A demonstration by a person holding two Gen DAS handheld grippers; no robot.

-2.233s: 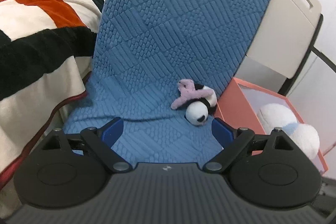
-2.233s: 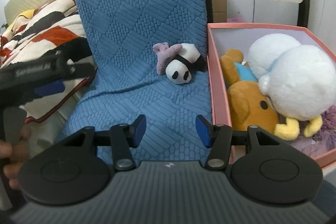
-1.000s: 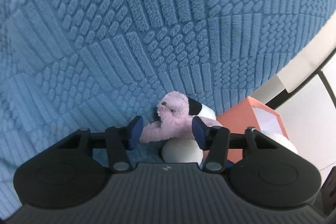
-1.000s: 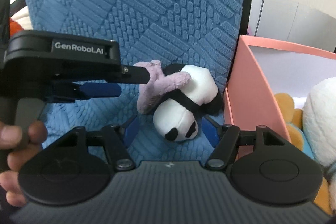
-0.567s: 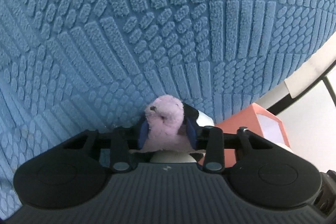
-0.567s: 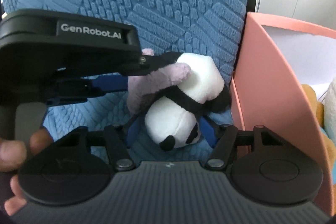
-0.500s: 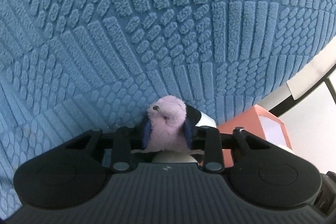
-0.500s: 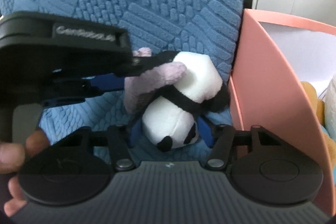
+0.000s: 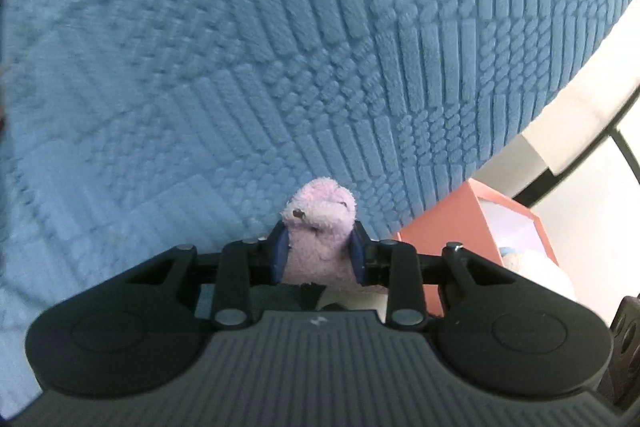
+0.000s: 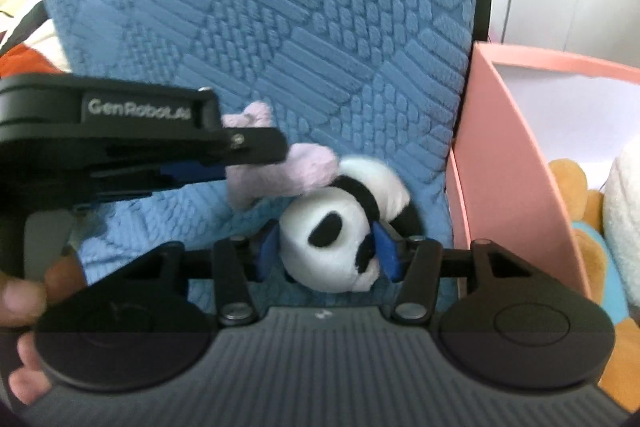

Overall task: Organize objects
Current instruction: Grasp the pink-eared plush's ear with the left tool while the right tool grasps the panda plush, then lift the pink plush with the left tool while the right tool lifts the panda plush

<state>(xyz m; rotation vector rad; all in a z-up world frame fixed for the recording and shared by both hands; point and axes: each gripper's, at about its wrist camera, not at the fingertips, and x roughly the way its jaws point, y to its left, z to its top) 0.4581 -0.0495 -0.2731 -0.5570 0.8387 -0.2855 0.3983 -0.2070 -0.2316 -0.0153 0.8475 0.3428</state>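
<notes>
While both tools clamp down, two small plush toys sit pinched on the blue textured cover (image 10: 320, 27).

Left hand-held gripper (image 9: 318, 253) has its blue pads pressed on the pink plush (image 9: 320, 227); right hand-held gripper (image 10: 326, 253), whose jaws have just been closing, squeezes the panda plush (image 10: 332, 239) by the head. Just beside them stands the pink box (image 10: 512, 163), with an orange bear (image 10: 576, 183) inside.

Both wrist views look down, close, sharing the slightly blurred plush toy (image 9: 318, 239).
</notes>
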